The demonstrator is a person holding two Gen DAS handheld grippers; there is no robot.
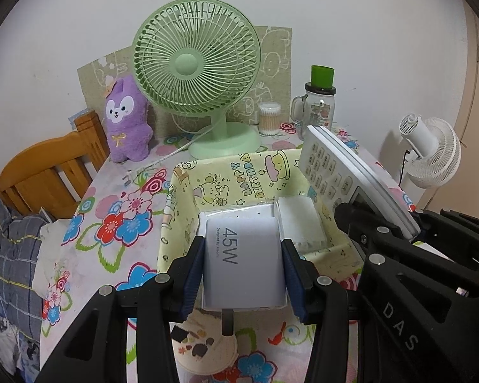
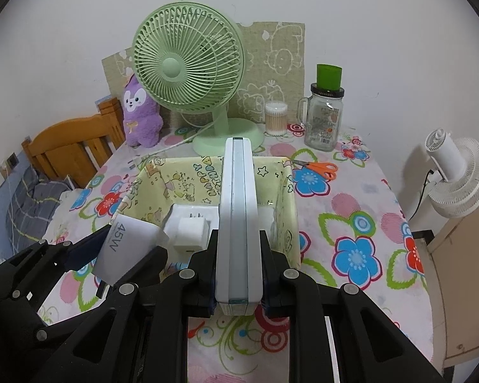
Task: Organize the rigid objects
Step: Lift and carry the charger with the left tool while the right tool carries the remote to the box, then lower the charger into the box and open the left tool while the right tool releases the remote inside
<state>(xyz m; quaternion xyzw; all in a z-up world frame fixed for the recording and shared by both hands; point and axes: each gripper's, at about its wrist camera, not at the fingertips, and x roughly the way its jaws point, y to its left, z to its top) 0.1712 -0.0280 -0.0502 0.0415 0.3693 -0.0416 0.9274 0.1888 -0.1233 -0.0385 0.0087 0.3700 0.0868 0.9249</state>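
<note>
Already partly done, by the look of it: the yellow cartoon-print box (image 2: pixel 287 172) holds a small white adapter (image 2: pixel 191 232) and flat white packets. Left tongs (image 1: pixel 244 266) pinch a 45W charger (image 1: pixel 244 265) over its near edge; right tongs (image 2: pixel 238 263) are clamped on a white remote (image 2: pixel 238 210) above it. Both await placing; orange scissors (image 2: pixel 319 169) lie on the floral surface (image 2: pixel 361 210) at far right.

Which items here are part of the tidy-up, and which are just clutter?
In play:
- charger, in left gripper
- remote, in right gripper
- yellow bin
- white box in bin

Lying about:
- green fan
- plush
- jar
- cotton swabs
- scissors
- white fan
</note>
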